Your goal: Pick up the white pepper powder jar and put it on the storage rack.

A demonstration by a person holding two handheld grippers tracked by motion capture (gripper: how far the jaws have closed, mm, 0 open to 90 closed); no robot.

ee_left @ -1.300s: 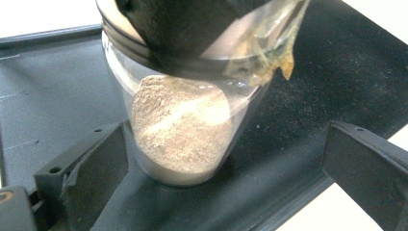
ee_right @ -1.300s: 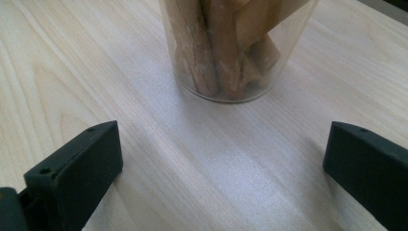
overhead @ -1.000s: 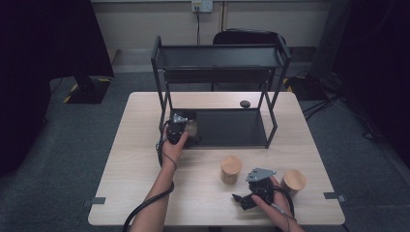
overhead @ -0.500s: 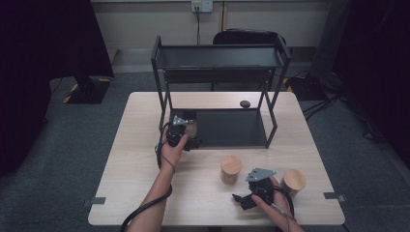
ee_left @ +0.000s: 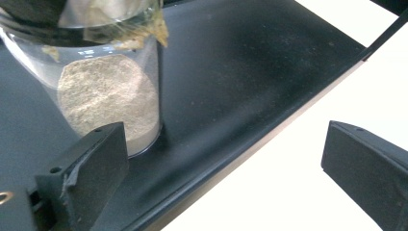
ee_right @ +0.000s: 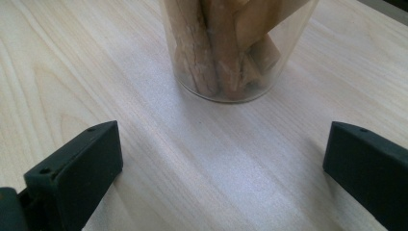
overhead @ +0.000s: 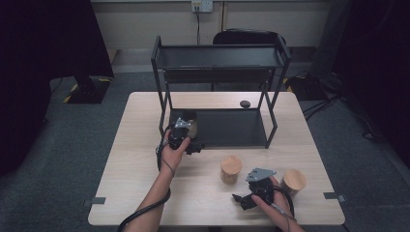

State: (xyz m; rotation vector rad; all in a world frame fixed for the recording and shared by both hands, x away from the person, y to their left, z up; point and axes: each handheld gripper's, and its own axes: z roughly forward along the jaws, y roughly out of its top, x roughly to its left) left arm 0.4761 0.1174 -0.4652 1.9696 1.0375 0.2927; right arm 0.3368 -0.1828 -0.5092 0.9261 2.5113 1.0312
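A clear jar of beige powder (ee_left: 108, 96) stands on the black rack's lower shelf (ee_left: 250, 72), near its left front corner; from above this jar (overhead: 190, 126) is partly hidden by my hand. My left gripper (ee_left: 226, 178) is open, its left jaw just in front of the jar and its right jaw over the table; in the high view the left gripper (overhead: 188, 137) sits at the shelf edge. My right gripper (ee_right: 221, 178) is open on the tabletop, facing a clear jar of wooden sticks (ee_right: 231, 48) a short way ahead. In the high view the right gripper (overhead: 241, 195) lies below that wooden-lidded jar (overhead: 231, 168).
A second wooden-lidded jar (overhead: 294, 181) stands right of my right hand. The two-tier black rack (overhead: 220, 55) fills the table's far half. A small dark object (overhead: 245, 103) lies behind it. The table's front edge is close to my right hand.
My left hand has drawn back a little toward me from the powder jar, which stays on the shelf. The right gripper has not moved.
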